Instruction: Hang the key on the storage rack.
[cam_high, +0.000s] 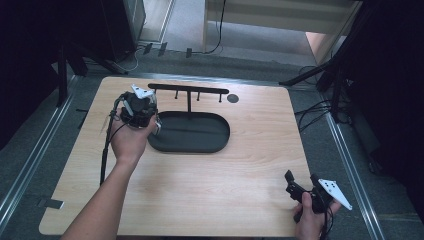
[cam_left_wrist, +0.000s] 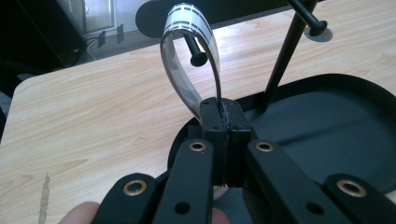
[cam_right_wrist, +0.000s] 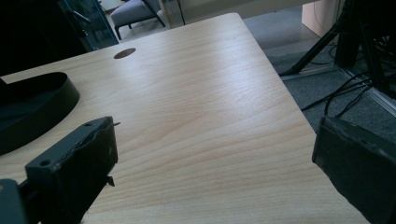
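Translucent striped band (cam_left_wrist: 189, 51) looped over peg (cam_left_wrist: 195, 52)

The left hand (cam_high: 129, 142) reaches in on a long bare forearm (cam_high: 102, 205) and grips the left gripper (cam_left_wrist: 224, 116), whose jaws stand pressed together, pinching the two ends of a thin band (cam_left_wrist: 189, 56) that loops up and away beyond the jaw tips. A fingertip (cam_left_wrist: 84, 212) shows just below the jaws. The right hand (cam_high: 310, 217) holds the right gripper (cam_high: 300, 182) low and near the person, its jaws spread wide apart with nothing between them.
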